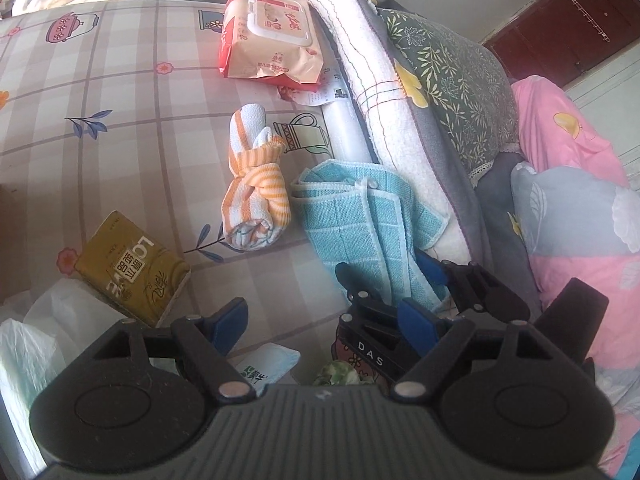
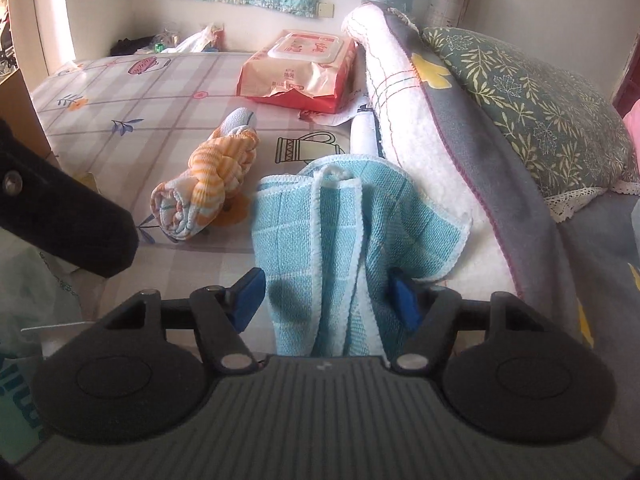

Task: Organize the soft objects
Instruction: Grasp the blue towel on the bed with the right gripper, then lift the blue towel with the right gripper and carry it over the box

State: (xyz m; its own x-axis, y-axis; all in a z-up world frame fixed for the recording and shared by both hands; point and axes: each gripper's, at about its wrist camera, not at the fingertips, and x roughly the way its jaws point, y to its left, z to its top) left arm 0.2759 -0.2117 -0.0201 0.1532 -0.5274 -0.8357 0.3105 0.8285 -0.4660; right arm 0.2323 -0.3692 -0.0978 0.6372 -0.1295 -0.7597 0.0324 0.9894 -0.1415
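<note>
The blue cloth (image 2: 352,240) lies folded on the bed (image 2: 132,92), its long axis running near to far, right of the knotted orange striped towel (image 2: 208,184). The right gripper (image 2: 326,300) straddles its near end, jaws part open, pads not visibly pressing. The left gripper (image 1: 324,320) hangs wide open, empty

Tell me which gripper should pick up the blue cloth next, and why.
Right. The right gripper already has the blue cloth between its open fingers, though neither visibly presses it. The left gripper is open over bare sheet beside the cloth, with nothing between its fingers.
</note>
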